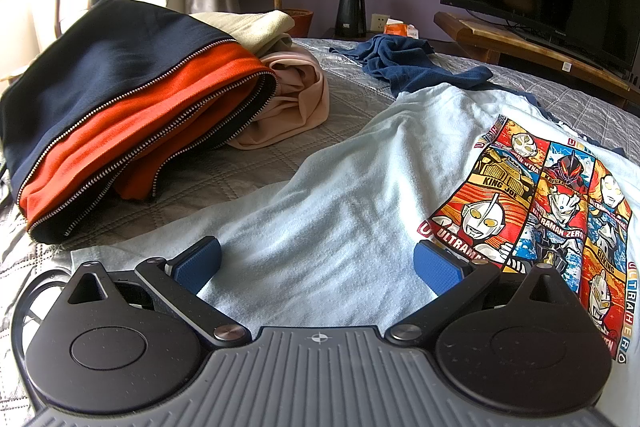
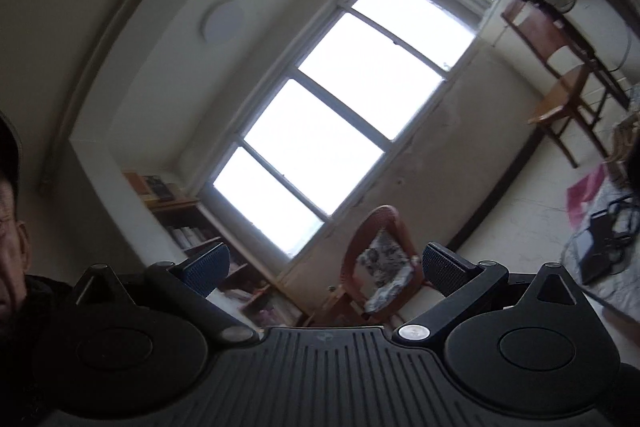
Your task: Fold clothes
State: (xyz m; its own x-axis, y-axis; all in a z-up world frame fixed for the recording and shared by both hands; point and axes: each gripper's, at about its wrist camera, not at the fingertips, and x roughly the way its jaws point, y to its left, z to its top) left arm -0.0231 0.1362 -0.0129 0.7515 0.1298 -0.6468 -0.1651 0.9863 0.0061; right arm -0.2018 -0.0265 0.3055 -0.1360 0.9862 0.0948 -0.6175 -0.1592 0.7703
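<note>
Jaws of left gripper (image 1: 318, 263) wide over pale T-shirt (image 1: 340, 187)

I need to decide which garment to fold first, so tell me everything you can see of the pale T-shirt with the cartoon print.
The pale T-shirt is light blue-white knit, cotton by its look, spread flat but wrinkled on the grey quilted bed cover. Its print, a red, orange and blue grid of Ultraman characters with lettering, faces up. A dark blue garment meets its far edge. The open left gripper hovers over its near part, gripping nothing.
</note>
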